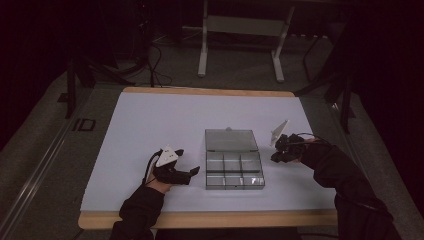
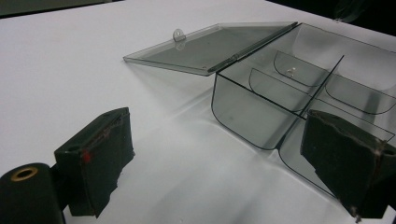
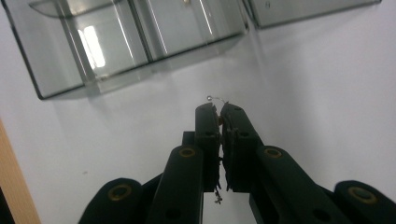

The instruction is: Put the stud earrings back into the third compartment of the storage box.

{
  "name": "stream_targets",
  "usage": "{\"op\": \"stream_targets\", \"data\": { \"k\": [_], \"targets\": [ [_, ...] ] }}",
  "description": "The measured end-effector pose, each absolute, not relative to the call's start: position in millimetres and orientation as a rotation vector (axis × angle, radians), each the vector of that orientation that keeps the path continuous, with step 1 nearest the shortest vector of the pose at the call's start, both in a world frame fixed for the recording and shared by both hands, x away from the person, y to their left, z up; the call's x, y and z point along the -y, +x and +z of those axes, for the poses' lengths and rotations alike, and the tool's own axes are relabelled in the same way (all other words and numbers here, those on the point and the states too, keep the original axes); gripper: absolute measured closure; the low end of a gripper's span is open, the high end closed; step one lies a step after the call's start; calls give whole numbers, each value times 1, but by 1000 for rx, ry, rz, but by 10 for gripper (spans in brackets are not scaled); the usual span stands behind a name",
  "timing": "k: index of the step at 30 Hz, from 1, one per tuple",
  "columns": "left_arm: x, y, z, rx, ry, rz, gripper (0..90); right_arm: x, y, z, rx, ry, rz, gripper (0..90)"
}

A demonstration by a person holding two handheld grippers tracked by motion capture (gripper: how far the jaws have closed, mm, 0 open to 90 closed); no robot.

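Note:
A clear grey compartment box lies mid-table with its lid folded flat behind it. My left gripper rests on the mat just left of the box, open and with nothing between its jaws. In the left gripper view the left gripper frames the box's near corner, and a tiny pale item sits in a far compartment. My right gripper hovers right of the box. The right gripper is shut on a small metal piece, a bead on thin wire sticking out past the tips.
A white mat covers the table, with a wooden edge at the front. Table legs and cables stand on the dark floor behind. The person's dark sleeves enter from the bottom.

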State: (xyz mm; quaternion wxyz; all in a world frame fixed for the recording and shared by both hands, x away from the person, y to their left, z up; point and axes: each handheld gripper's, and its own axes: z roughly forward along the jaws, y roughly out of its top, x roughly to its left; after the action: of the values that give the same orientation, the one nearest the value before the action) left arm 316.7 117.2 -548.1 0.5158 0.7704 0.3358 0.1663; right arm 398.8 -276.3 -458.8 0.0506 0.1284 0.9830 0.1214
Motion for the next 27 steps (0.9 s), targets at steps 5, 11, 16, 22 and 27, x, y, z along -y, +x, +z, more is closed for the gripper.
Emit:
{"op": "stream_targets", "data": {
  "k": [5,11,16,22,27],
  "targets": [
    [-117,317,-548,-806,1850,400,99,267,395,-454,-2993,328,428,853],
    [-117,317,-548,-805,1851,401,99,256,392,-456,-2991,240,543,853],
    [-117,317,-548,-804,1851,401,99,250,390,-457,-2987,198,607,852],
    [-117,317,-548,-805,1850,400,99,237,390,-465,-3001,138,637,852],
    [-117,317,-548,-803,1851,399,100,229,391,-472,-3013,126,618,852]
  ]
}}
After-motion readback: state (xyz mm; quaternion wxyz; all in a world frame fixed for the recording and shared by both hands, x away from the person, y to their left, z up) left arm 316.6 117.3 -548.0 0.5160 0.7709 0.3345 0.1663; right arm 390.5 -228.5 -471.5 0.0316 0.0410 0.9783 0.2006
